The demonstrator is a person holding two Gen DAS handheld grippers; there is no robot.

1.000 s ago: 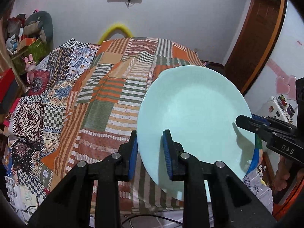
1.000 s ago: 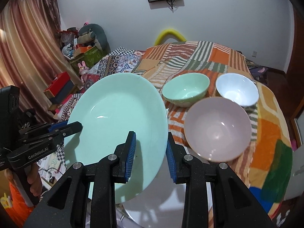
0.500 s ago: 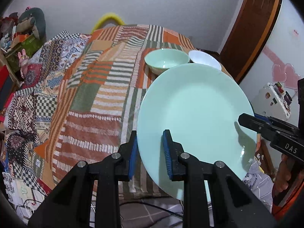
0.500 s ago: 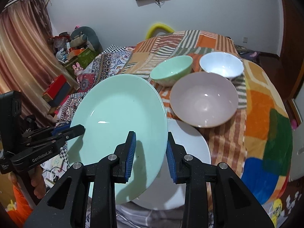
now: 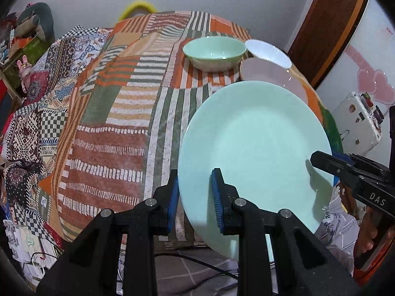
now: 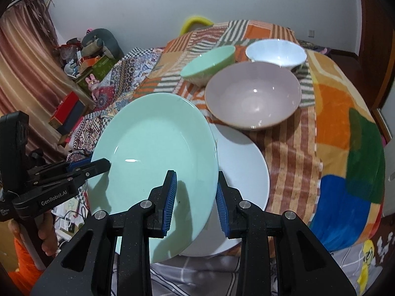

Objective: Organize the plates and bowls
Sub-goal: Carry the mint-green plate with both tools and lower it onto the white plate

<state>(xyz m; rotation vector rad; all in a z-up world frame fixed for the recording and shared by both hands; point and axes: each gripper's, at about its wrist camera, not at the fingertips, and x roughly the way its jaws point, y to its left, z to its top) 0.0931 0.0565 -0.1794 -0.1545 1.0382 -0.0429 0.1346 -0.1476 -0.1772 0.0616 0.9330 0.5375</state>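
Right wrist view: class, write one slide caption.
Both grippers hold a mint plate above a white plate; three bowls sit behind.

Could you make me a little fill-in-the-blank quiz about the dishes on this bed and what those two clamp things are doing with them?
1. Both the left gripper and the right gripper grip the rim of the mint green ____.
2. Partly under it, on the patchwork blanket, lies a plate coloured ____.
3. The number of bowls on the blanket is ____.
4. The largest one, the pink bowl, sits nearest the white plate; the green bowl and white bowl lie ____ it.

Missing words: plate; white; three; behind
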